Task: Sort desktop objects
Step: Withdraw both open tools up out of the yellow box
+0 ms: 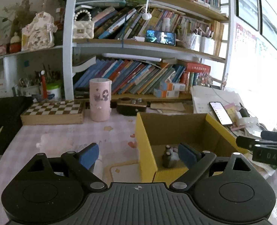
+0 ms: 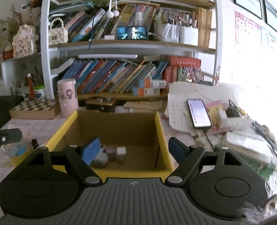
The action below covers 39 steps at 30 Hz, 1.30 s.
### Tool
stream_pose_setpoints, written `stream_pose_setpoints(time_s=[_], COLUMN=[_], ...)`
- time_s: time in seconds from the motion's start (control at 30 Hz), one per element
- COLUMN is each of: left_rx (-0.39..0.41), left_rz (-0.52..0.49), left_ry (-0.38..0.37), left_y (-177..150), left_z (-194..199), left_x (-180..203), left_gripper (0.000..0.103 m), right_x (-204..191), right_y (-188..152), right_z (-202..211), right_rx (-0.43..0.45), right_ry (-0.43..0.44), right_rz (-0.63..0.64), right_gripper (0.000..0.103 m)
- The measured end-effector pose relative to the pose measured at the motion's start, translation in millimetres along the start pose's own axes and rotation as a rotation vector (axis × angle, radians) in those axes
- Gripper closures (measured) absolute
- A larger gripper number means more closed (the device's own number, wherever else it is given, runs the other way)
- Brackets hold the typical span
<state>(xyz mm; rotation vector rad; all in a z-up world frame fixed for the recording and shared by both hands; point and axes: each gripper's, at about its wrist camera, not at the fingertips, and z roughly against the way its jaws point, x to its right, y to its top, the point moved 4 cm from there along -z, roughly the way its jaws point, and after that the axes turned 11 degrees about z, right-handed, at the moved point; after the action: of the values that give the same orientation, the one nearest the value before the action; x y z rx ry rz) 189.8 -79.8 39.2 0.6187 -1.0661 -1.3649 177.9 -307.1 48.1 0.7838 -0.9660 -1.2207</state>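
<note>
My left gripper (image 1: 137,154) hangs with its fingers spread wide and empty, straddling the near wall of the yellow box (image 1: 145,146); my right gripper (image 2: 133,150) is likewise released, poised over the box's opening. At twelve o'clock, on the box floor, sit the small trinkets (image 2: 110,154) (too blurred to name), gathered there so the desk stays tidy. Farther off at ten o'clock stand the pink canister (image 1: 100,100) and chessboard (image 1: 53,112), probably awaiting sorting.
</note>
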Motion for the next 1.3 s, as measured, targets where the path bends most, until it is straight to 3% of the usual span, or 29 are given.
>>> stream_pose_setpoints(time_s=[0.5, 0.9, 1.3], left_rx=[-0.084, -0.170, -0.225], left_rz=[-0.059, -0.059, -0.032], left_ry=[0.047, 0.096, 0.139], left_y=[-50, -79, -94], left_z=[50, 76, 96], left_x=[-43, -77, -104], left_gripper=[0.009, 0.009, 0.008], right_x=[-77, -133, -179], right_y=[-50, -79, -87], right_z=[56, 74, 82], right_rx=[-0.081, -0.190, -0.232], right_ry=[-0.020, 0.081, 0.194], right_rz=[-0.040, -0.054, 0.000], right_gripper=[0.024, 0.024, 0.024])
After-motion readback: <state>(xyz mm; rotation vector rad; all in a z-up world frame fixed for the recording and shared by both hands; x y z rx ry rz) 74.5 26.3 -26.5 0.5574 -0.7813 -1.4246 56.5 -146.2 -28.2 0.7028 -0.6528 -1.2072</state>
